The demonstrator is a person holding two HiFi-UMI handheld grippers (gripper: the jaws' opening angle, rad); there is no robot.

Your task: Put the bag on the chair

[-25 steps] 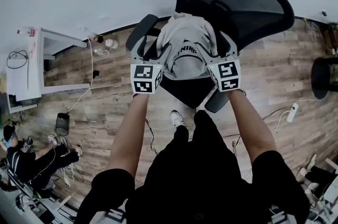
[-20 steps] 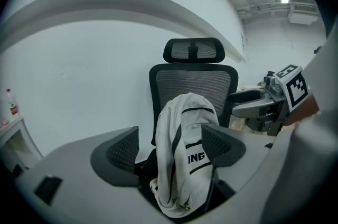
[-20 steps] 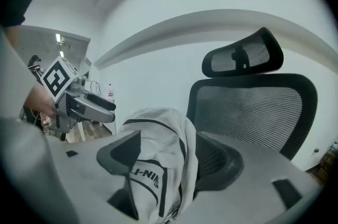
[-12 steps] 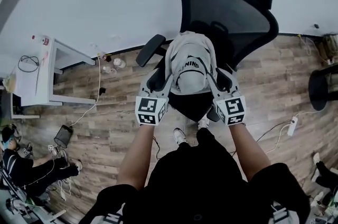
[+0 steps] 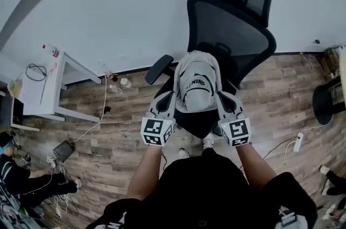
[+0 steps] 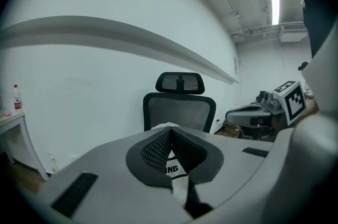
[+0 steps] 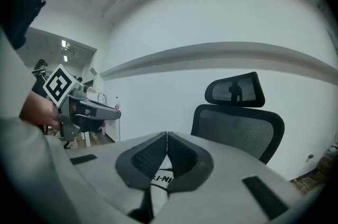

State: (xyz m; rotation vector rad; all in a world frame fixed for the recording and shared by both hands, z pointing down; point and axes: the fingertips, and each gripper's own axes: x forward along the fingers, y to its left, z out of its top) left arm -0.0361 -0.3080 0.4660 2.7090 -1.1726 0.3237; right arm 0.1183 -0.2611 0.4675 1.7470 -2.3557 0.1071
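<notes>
The grey-and-white bag [image 5: 197, 85] stands upright on the seat of the black mesh office chair [image 5: 230, 33], against its backrest. My left gripper [image 5: 166, 99] is by the bag's left side and my right gripper [image 5: 222, 98] by its right, both drawn slightly back. Both pairs of jaws have just been closing and now meet with nothing between them. In the left gripper view the shut left gripper [image 6: 170, 131] points at the chair [image 6: 179, 109], with the bag [image 6: 172, 169] showing below. The right gripper view shows the shut right gripper [image 7: 167, 136] above the bag [image 7: 160, 179].
A white desk [image 5: 43, 82] with a bottle [image 5: 52, 51] stands at the left by the wall. A person [image 5: 13, 171] sits on the wood floor at lower left among cables. At the right are a power strip [image 5: 299, 141] and a black stool [image 5: 324, 98].
Both grippers have drawn back from the bag's sides toward the person and risen, and their jaws have closed. The bag stays on the chair seat.
</notes>
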